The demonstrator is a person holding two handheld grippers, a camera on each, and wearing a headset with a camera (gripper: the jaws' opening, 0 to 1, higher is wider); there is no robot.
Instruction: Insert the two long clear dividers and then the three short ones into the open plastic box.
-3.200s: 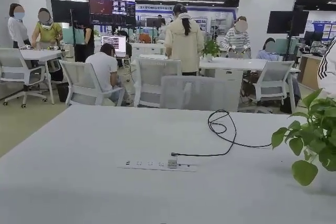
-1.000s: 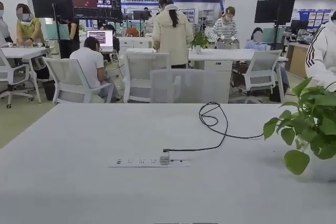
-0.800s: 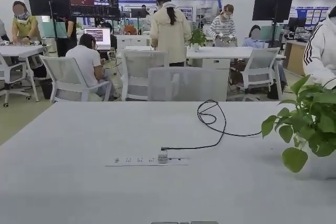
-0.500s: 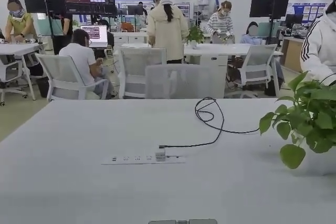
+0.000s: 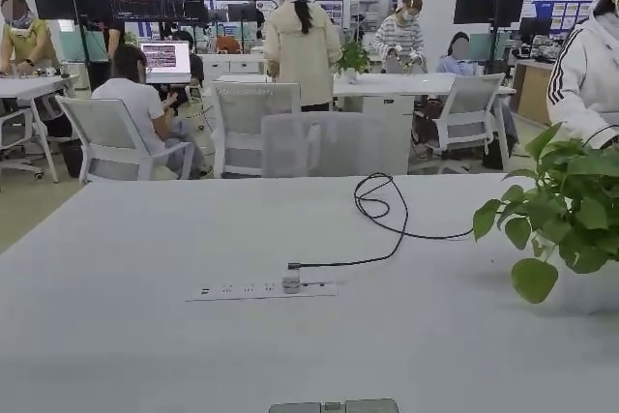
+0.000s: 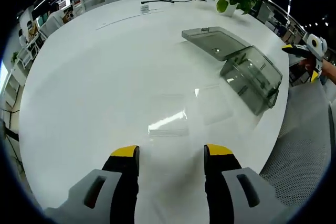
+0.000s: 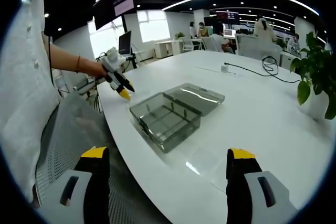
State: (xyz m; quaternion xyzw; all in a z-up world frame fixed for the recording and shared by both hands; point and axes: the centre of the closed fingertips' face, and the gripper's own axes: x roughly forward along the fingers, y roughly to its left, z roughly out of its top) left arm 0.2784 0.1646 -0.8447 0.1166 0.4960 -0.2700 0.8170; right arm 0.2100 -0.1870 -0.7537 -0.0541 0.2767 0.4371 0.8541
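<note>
plainly, the grey left gripper with yellow-tipped jaws hangs released over the broad white workbench table, its jaws apart with nothing between them. just ahead of the tips, thin clear flat plastic dividers lie flat on the table top, so see-through that their number cannot be told. to the right of them, near the table's edge, sits the smoky transparent plastic box. it is open, and its hinged lid is laid back flat on the table.

in the right gripper view a hand holds the left gripper at the left, off the table's edge and apart from the box. the box sits ahead at the middle. the matching grey right gripper is also unclenched, jaws spread wide around empty air, one over a grey mesh chair and the other over the table.

in the head view, further up the table, a flat white power strip is set in the top. a black looped cable runs from it to the right, toward a leafy green potted plant. people sit and stand at other desks beyond.
</note>
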